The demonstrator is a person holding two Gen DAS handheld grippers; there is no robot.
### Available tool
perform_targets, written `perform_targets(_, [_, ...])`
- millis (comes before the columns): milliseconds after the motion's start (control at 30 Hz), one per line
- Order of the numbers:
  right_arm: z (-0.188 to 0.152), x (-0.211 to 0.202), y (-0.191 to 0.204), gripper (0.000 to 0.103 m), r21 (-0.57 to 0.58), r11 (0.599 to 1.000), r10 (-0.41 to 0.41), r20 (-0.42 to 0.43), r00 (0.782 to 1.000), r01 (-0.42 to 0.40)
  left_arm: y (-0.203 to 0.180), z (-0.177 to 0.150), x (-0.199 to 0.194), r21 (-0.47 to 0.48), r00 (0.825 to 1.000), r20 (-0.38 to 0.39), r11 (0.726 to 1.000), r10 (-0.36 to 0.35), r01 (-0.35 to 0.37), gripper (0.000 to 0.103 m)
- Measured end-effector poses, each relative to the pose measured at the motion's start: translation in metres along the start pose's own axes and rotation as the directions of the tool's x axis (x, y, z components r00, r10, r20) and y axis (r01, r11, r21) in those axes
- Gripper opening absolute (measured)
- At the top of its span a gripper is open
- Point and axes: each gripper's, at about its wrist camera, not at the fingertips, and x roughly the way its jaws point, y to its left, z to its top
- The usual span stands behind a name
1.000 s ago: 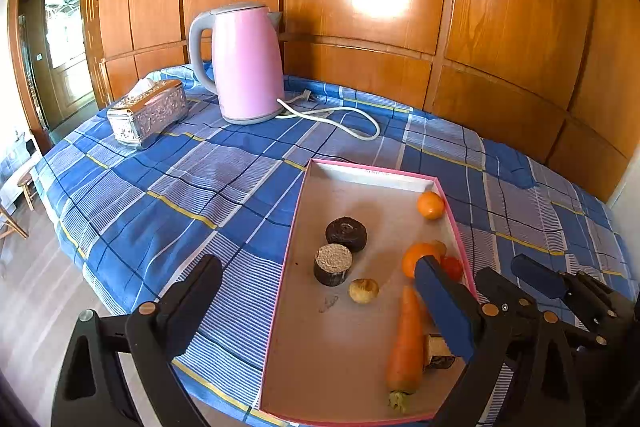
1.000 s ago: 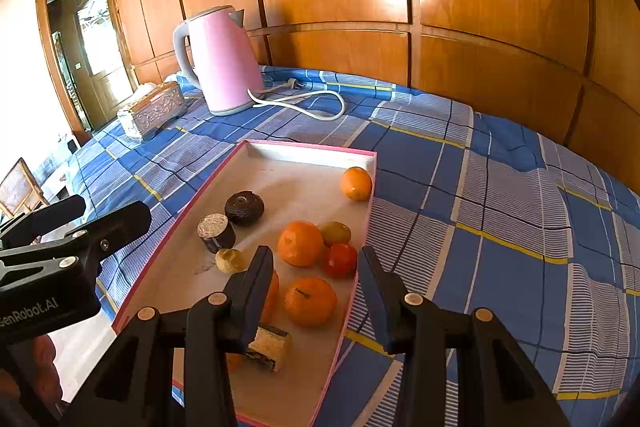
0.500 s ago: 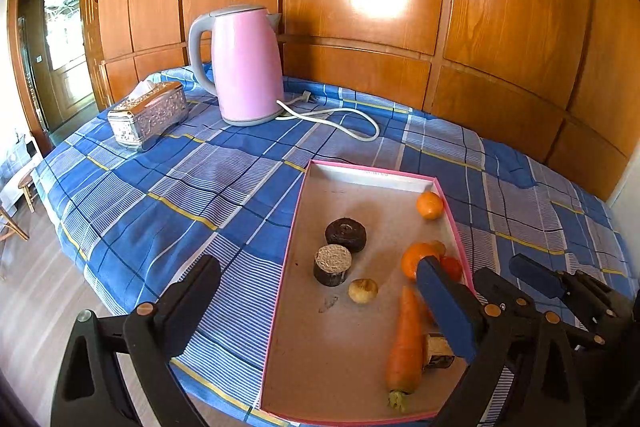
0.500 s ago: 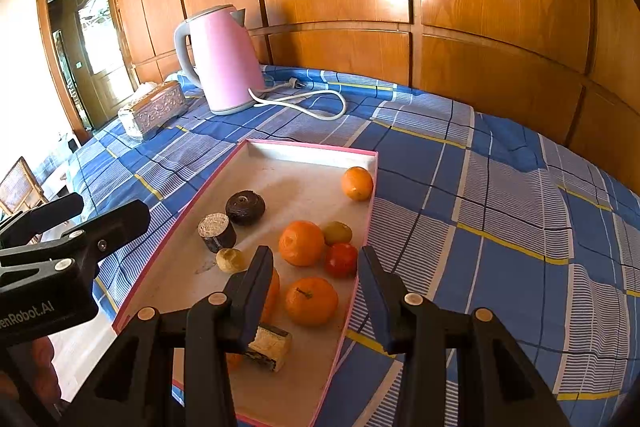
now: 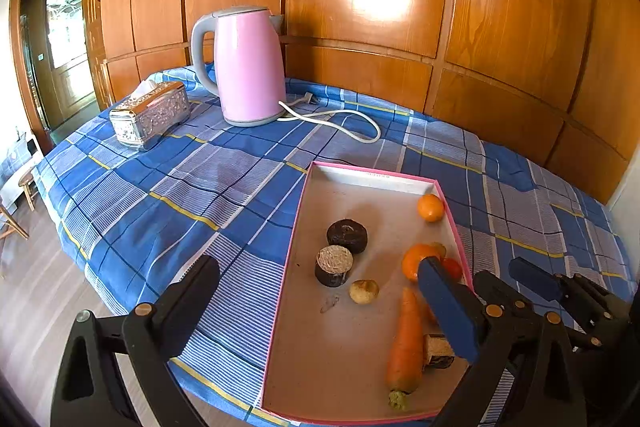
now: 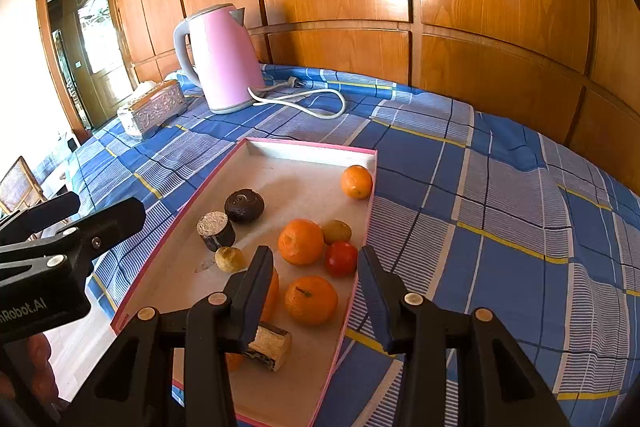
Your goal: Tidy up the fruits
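A pink-rimmed tray lies on the blue checked tablecloth. It holds oranges, a red tomato, a small green fruit, a carrot, a pale round fruit, two dark round cakes and a cut block. My left gripper is open and empty over the tray's near left part. My right gripper is open and empty, just above the nearest orange; it also shows in the left wrist view.
A pink kettle with a white cord stands at the back of the table. A silver tissue box sits at the back left. Wood-panelled walls close the back. The table's left edge drops to the floor.
Both grippers have hardly moved; the views shift very slightly. Both stay open and nothing in the tray has moved.
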Motion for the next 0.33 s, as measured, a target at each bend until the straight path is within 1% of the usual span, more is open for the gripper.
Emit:
perform_targets(33, [-0.0002,0.0002,-0.0001,0.044,0.0,1.0,0.0,0.0,1.0,0.0,0.0005,0.0001,0.0001,-0.001,1.0,0.001,1.0,0.001,-0.001,0.103])
perform_targets(333, [-0.0004,-0.0017,-0.0038,0.044,0.009,1.0,-0.003,0.006,1.0,0.003,-0.0033,-0.0012,0.0037,0.006,0.999,-0.009,0.999,-0.035,0.035,0.103])
